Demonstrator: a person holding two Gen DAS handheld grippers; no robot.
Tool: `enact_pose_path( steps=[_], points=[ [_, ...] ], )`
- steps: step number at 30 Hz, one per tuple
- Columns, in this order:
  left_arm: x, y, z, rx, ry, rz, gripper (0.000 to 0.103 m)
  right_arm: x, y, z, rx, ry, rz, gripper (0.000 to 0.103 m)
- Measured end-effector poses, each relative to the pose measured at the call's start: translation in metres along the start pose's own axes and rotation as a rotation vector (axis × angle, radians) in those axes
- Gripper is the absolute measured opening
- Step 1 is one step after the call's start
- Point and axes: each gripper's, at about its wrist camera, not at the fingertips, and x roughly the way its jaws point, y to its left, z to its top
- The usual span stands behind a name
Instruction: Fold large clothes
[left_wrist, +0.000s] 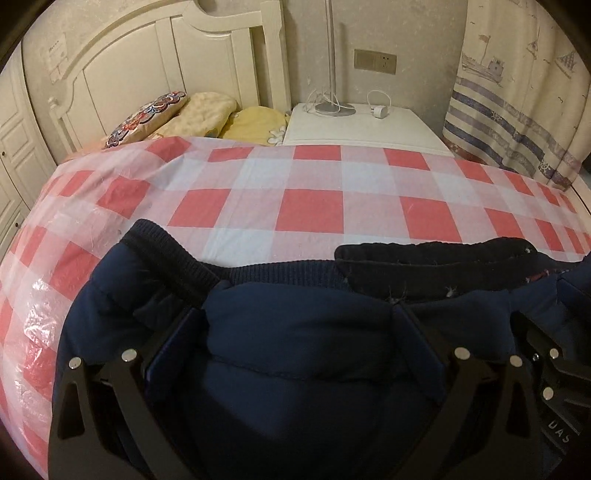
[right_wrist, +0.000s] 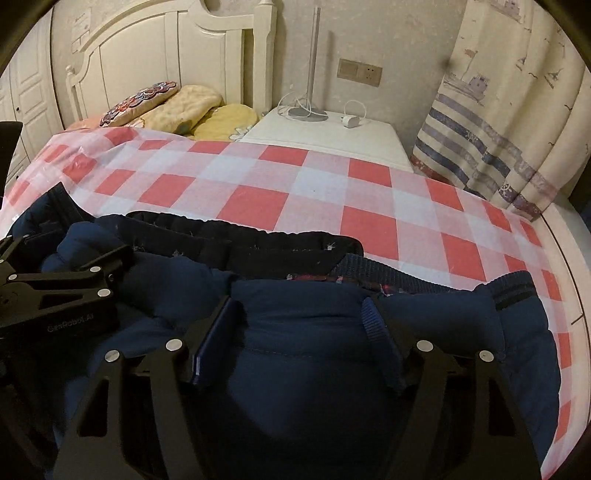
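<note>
Both grippers, left (left_wrist: 299, 314) and right (right_wrist: 301, 306), clamp padded navy jacket (left_wrist: 295, 406) folds on the checked bed cover (left_wrist: 314, 184)

Navy padded jacket (left_wrist: 295, 332) lies bunched on the bed w/ red-white check cover (left_wrist: 303, 192), collar end facing the headboard. Ribbed knit trim runs along the far edge; darker, near-black inner collar folded over on top, w/ bits of white fluff stuck on it. A puffy quilted fold sits raised in the middle, stitch line across it.

"GenRobot.AI" on the left gripper (right_wrist: 64, 280) body — partial "UAS" on the right gripper (left_wrist: 576, 317).
</note>
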Motion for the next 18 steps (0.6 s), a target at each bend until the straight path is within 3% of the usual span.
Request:
enact_pose_path(
  steps=[18],
  points=[
    [0.0037,-0.0055,0.0017,0.015,-0.006,0.025,0.101,0.0070,0.0052,0.0024,-0.030,0.013,-0.057,0.076]
  ],
)
